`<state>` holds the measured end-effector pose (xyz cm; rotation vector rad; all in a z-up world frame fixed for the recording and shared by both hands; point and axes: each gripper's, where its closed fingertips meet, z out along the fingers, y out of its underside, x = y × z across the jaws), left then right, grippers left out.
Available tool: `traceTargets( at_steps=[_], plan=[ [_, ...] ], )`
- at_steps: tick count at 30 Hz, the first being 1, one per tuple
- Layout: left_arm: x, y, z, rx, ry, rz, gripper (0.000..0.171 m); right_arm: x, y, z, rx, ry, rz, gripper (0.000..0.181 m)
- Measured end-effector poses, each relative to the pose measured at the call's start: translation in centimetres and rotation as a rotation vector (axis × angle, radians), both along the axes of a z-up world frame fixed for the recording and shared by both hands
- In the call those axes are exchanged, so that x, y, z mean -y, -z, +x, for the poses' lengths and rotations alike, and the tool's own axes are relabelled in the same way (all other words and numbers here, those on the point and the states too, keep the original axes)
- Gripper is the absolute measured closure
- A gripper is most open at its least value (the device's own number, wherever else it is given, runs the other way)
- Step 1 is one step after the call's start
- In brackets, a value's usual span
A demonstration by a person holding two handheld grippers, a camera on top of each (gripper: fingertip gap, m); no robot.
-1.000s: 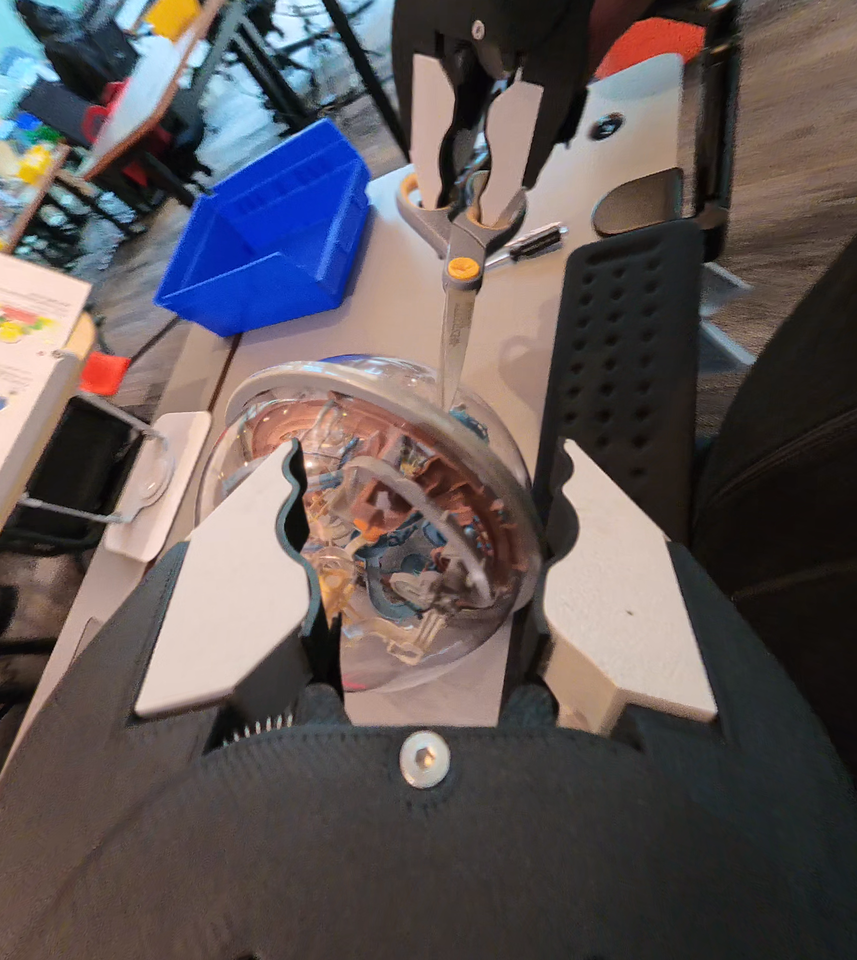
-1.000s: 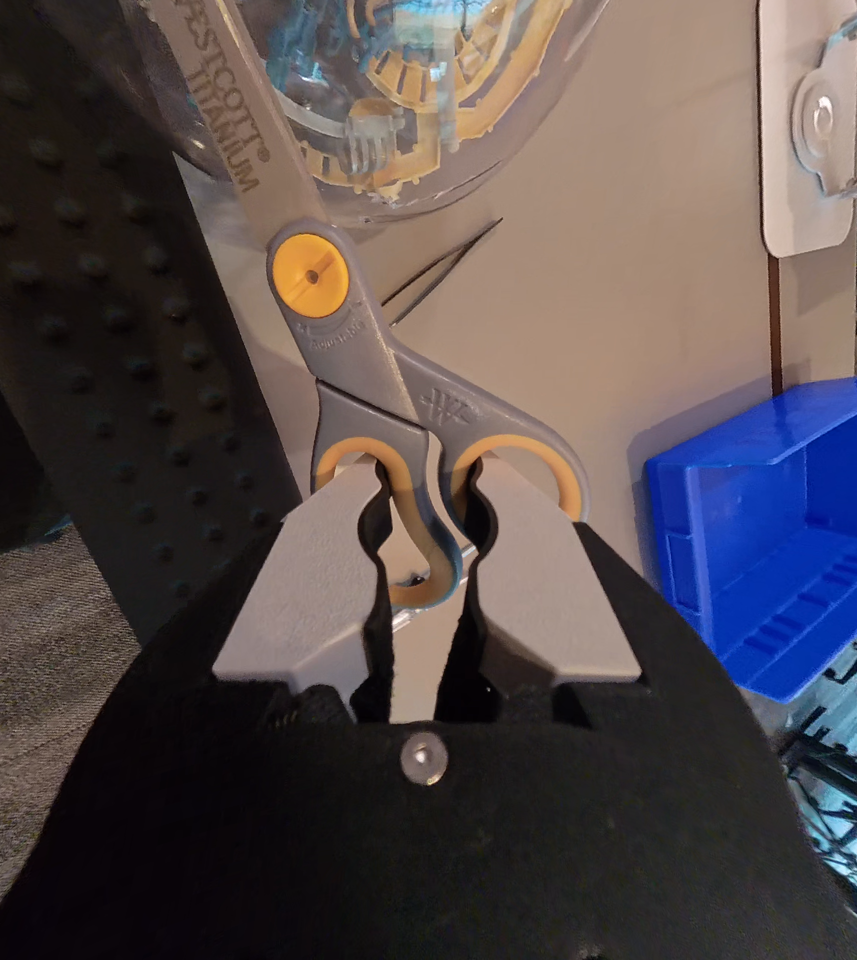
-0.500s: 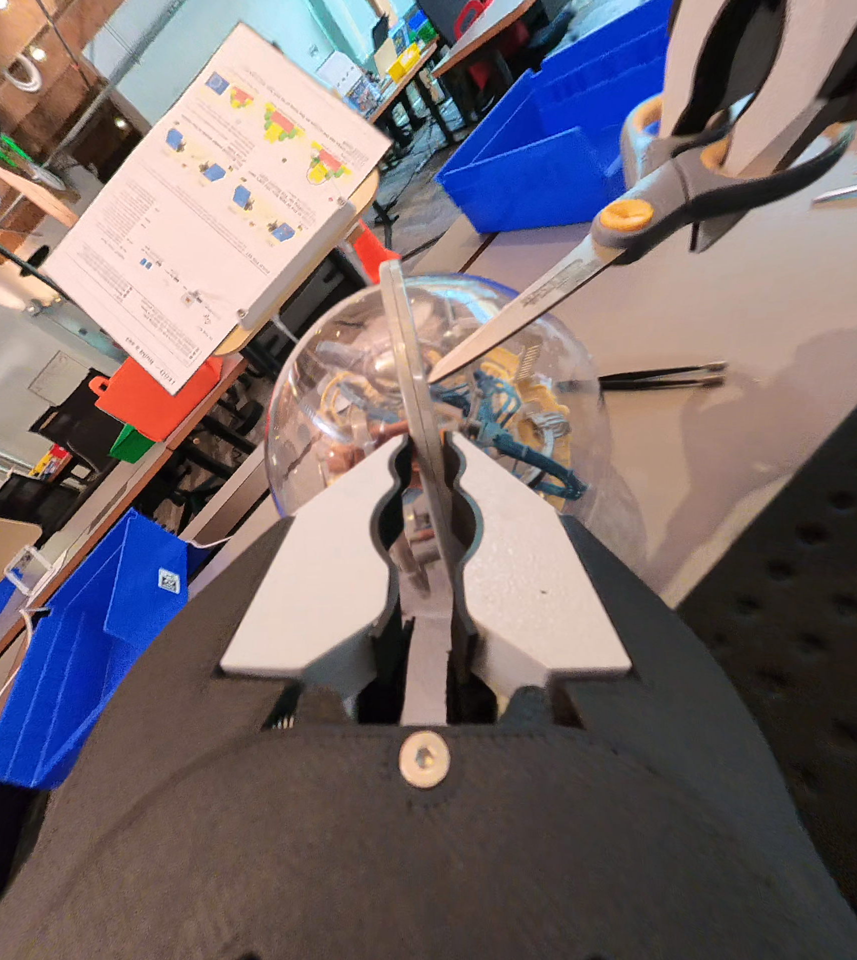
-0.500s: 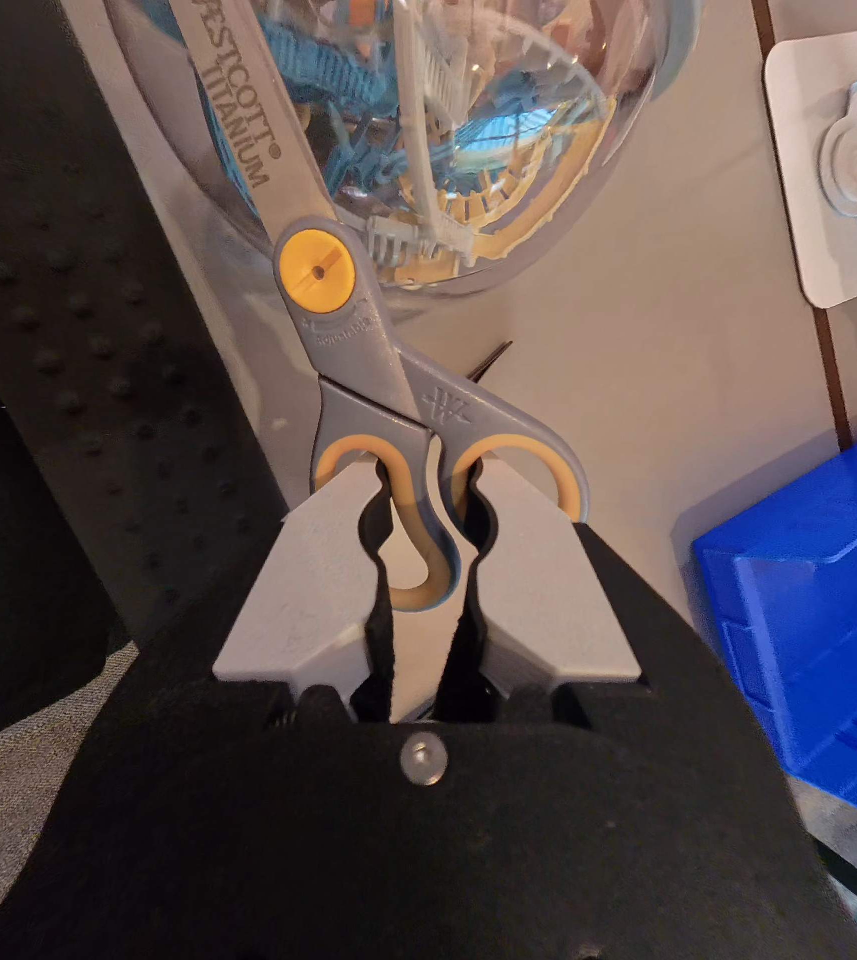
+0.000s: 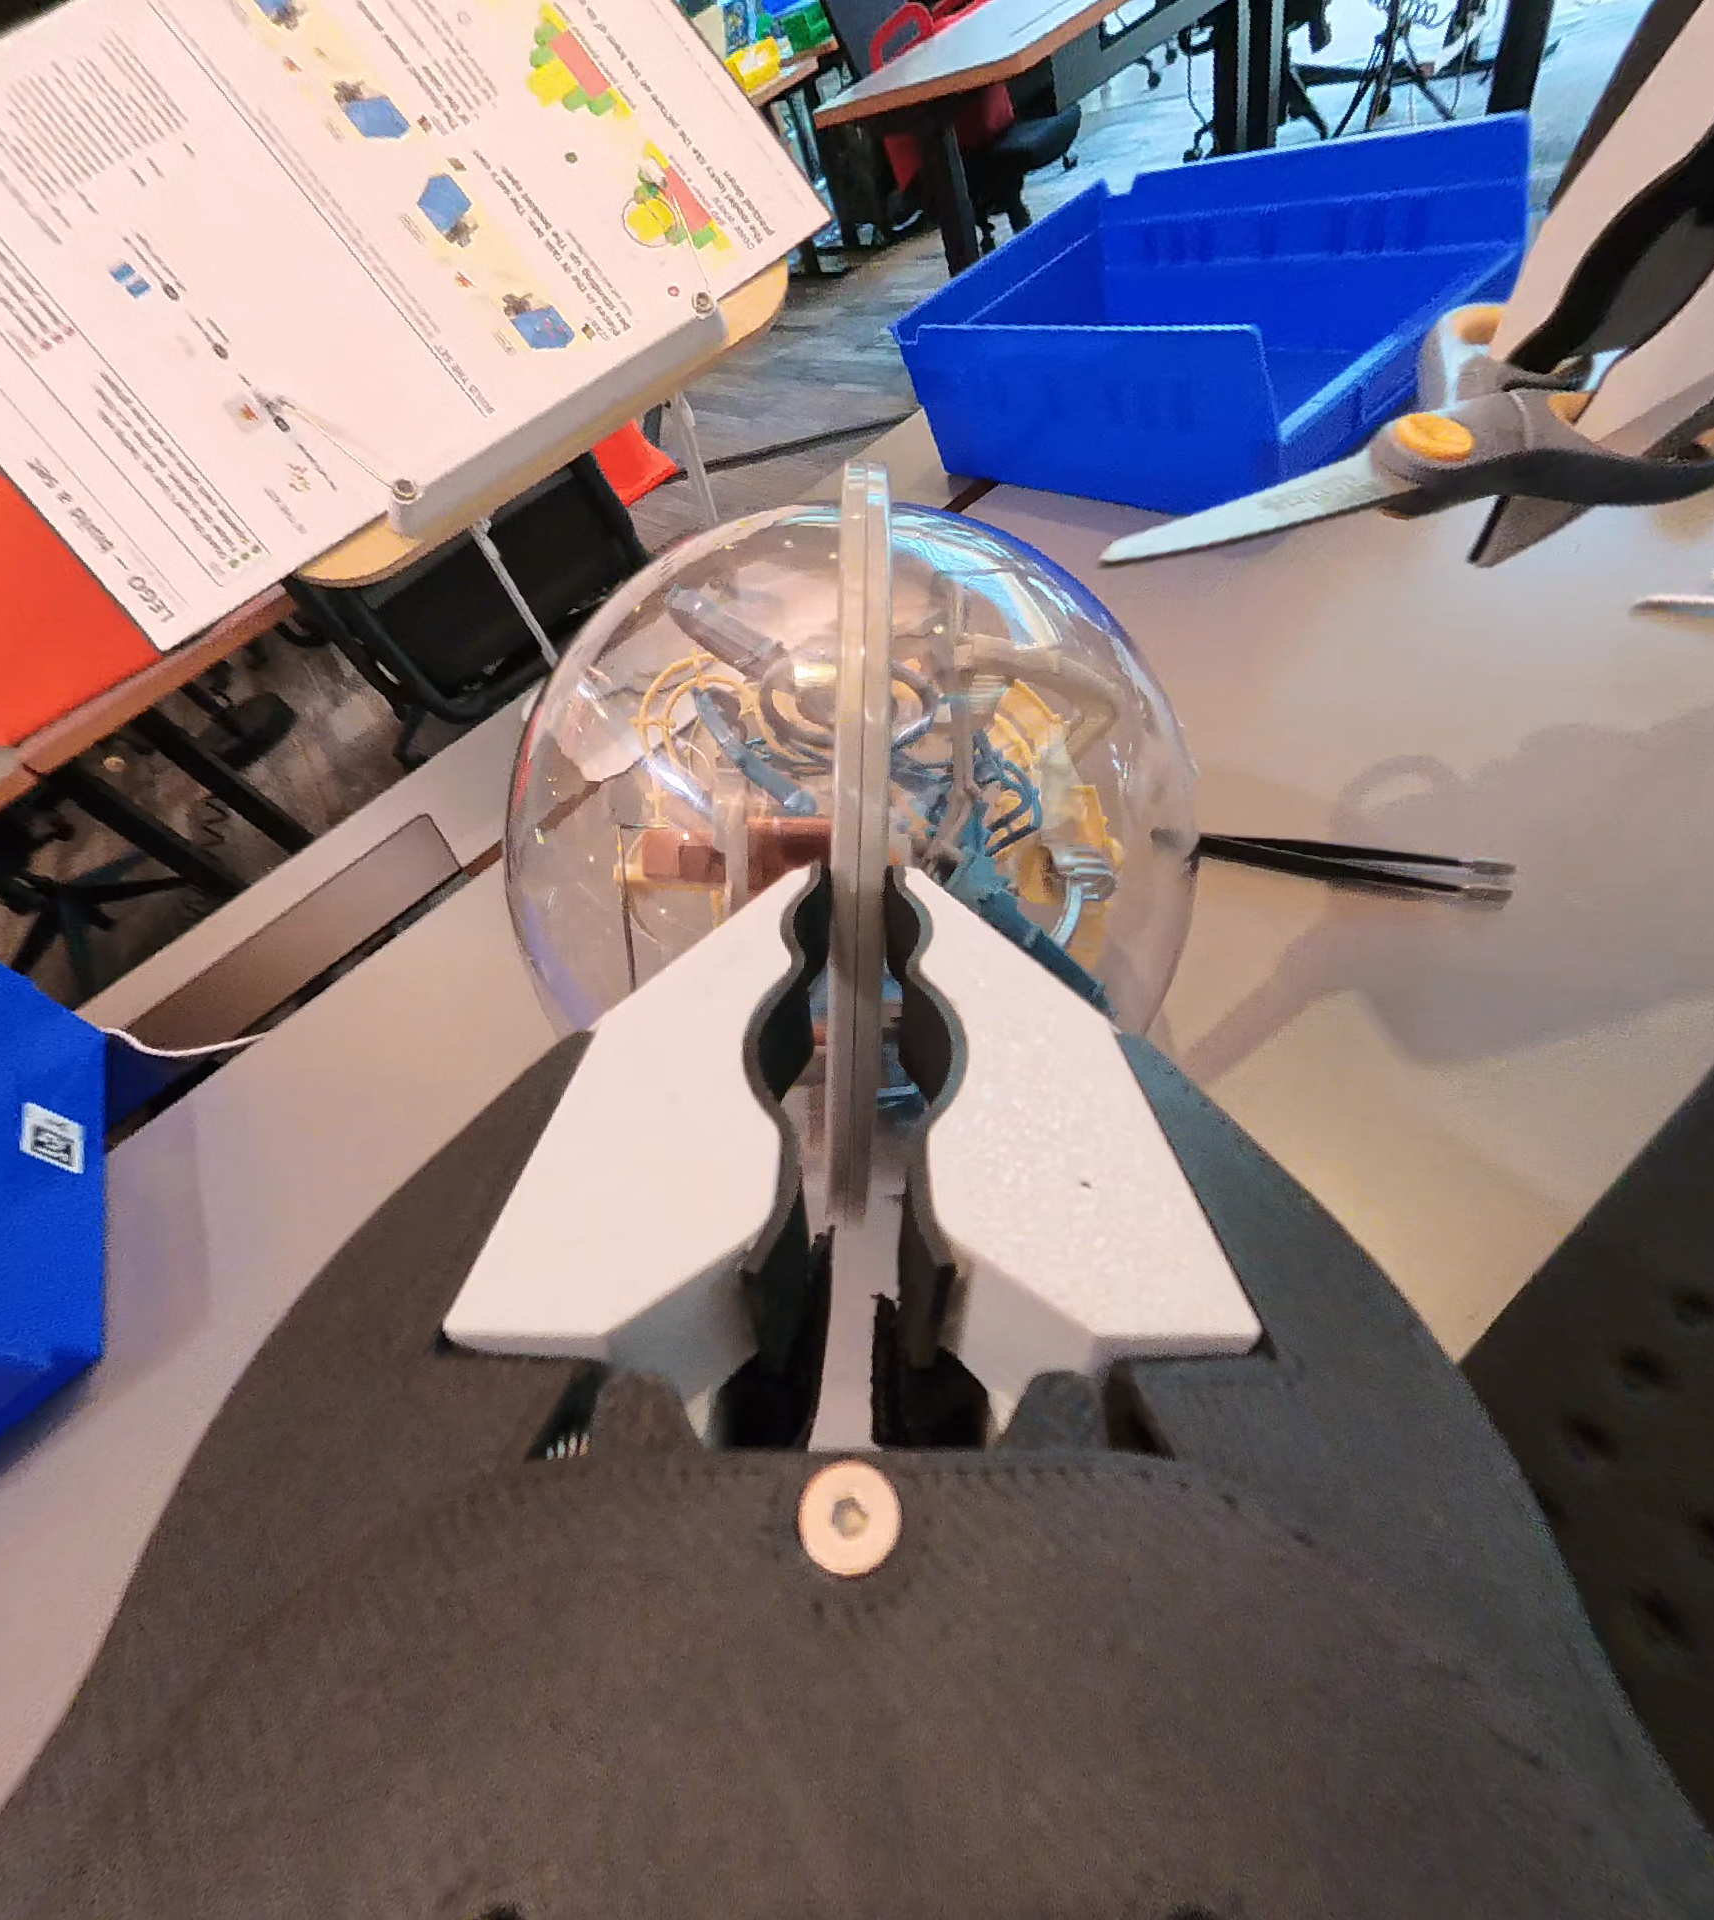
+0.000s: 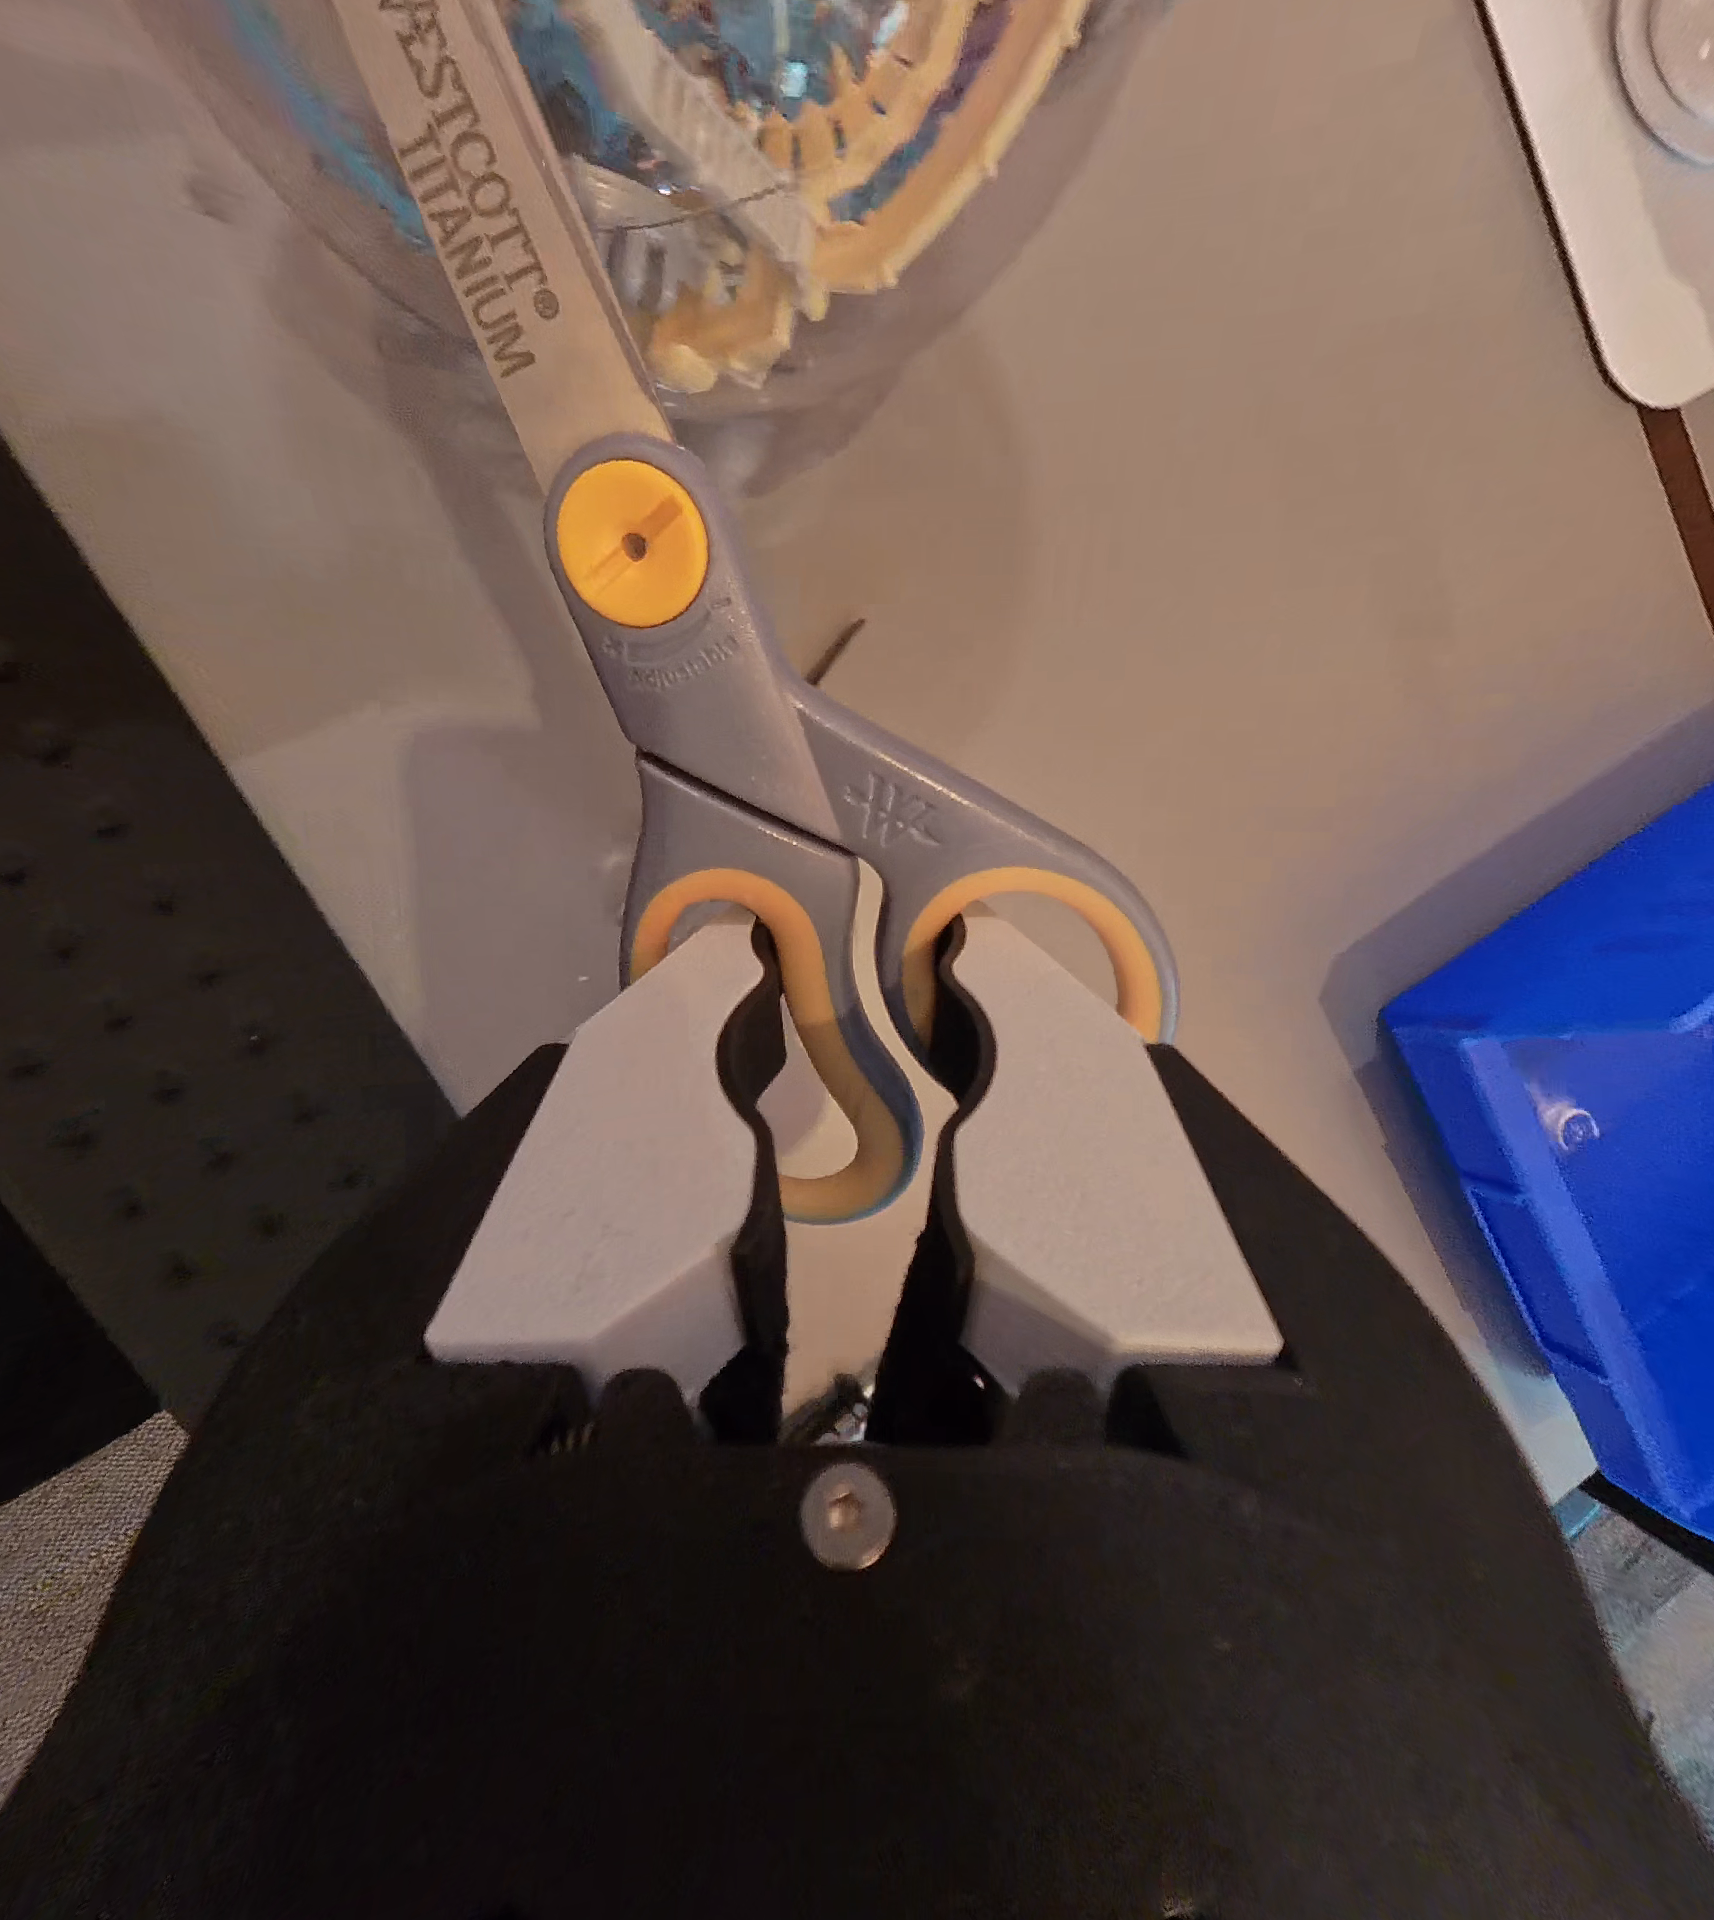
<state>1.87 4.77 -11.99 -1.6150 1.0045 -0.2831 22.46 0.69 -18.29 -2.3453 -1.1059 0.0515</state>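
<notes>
Both halves of the clear maze ball (image 5: 728,790) stood on the bench (image 5: 1455,790), my left gripper (image 5: 858,904) clamped on its seam flange, so I judged a steady pinch wise while my right gripper (image 6: 858,940), fingers through the handle loops, pointed closed scissors (image 6: 718,748) at it.

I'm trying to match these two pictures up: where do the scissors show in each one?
Left wrist view: the scissors are at the upper right, held by the far gripper, blades pointing left toward the clear ball.
Right wrist view: the scissors fill the centre, handles in this gripper, blades running up and left.
Shared landmark: the blue bin, upper right in the left view, at the right edge in the right view.
</notes>
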Motion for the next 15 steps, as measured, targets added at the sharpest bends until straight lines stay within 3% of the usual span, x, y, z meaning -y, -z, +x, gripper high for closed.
traceTargets(
  at_steps=[8,12,15],
  plan=[
    [0.0,0.0,1.2,0.001,0.019,-0.031,0.164,-3.3,0.1,1.5,-0.028,0.030,-0.104,0.161],
    [0.6,0.5,2.5,-0.087,0.041,0.012,0.164,-3.8,0.0,1.3,-0.010,0.019,-0.119,0.161],
    [1.9,1.2,3.5,-0.175,0.133,-0.029,0.163,-3.8,-0.1,1.3,-0.027,0.003,-0.139,0.161]
  ],
)
